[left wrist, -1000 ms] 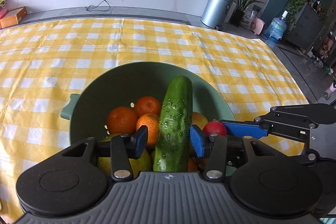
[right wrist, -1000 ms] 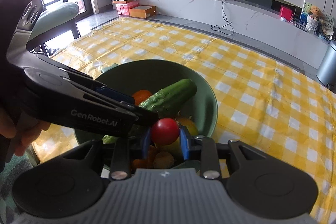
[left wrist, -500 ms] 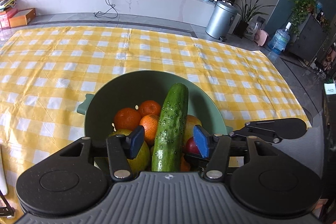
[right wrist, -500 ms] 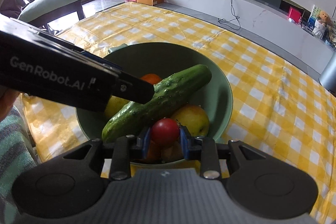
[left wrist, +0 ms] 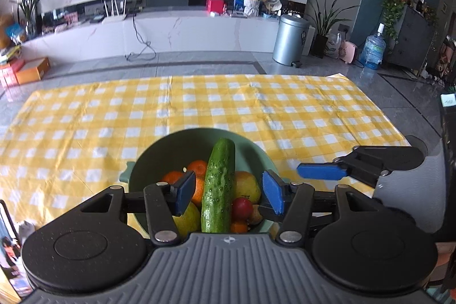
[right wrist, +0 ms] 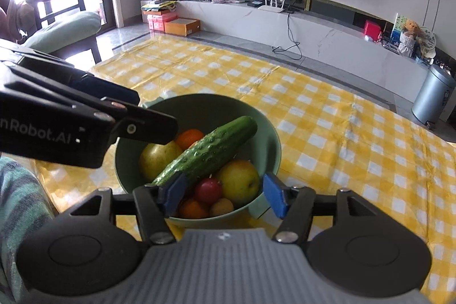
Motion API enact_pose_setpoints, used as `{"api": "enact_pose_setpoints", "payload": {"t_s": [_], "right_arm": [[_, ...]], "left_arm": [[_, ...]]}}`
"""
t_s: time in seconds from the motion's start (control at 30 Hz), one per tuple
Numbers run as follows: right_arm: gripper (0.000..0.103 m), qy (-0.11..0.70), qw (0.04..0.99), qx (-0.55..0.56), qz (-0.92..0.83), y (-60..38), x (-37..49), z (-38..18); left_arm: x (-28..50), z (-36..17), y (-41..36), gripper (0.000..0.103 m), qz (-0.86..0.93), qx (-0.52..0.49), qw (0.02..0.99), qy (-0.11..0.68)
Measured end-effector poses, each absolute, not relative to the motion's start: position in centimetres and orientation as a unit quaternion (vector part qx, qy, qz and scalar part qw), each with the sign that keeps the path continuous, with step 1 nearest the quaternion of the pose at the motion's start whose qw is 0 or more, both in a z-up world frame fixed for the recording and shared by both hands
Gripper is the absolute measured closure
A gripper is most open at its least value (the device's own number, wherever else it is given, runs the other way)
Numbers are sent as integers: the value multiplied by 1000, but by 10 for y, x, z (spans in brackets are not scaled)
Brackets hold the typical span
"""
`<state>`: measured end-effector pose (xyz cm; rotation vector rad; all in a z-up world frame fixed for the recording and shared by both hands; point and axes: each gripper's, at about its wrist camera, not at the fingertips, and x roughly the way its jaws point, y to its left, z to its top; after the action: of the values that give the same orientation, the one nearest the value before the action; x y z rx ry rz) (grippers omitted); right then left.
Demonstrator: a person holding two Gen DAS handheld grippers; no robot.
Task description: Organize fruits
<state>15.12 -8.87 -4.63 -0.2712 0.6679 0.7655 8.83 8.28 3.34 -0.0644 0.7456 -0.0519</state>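
A green bowl (left wrist: 250,146) (right wrist: 199,110) sits on the yellow checked tablecloth near its front edge. In it lie a cucumber (left wrist: 219,184) (right wrist: 211,151), several oranges (left wrist: 198,168), yellow-green apples (right wrist: 239,181) and a red tomato (left wrist: 242,207) (right wrist: 208,190). My left gripper (left wrist: 229,193) is open and empty, above the bowl's near side. My right gripper (right wrist: 222,194) is open and empty, above the bowl's near rim; one blue finger (left wrist: 320,171) of it shows in the left wrist view, right of the bowl.
The yellow checked tablecloth (left wrist: 256,104) (right wrist: 356,138) stretches beyond the bowl. A chair with a green cushion (right wrist: 62,30) stands to the left. A metal bin (left wrist: 290,39) and a white TV bench (left wrist: 171,33) stand across the floor.
My right gripper let go of the tomato, which now lies in the bowl, and opened wide. My left gripper opened off the cucumber. Both grippers rose and drew back from the bowl.
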Motion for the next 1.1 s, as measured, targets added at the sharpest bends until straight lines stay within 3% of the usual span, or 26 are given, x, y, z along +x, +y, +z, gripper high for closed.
{"api": "enact_pose_setpoints", "payload": {"t_s": [0.2,0.43,0.67,0.73,0.9,1.1], "right_arm": [[28,285,898,-68,329,-124,124,-14],[17,245,927,-35,283,-160,88,2],[15,228,944,5,240,-184,64,2],[14,220,948,12,231,-187,56,0],[8,208,955,9,209,-186,45,-12],[7,225,953,-7,205,-177,47,-30]], "left_arm": [[60,54,57,36,-13,46,945,325],[27,65,52,36,5,43,959,282],[7,51,57,35,36,2,965,260],[6,46,56,25,50,1,965,257],[2,35,53,17,78,20,962,259],[9,18,54,17,80,13,957,277]]}}
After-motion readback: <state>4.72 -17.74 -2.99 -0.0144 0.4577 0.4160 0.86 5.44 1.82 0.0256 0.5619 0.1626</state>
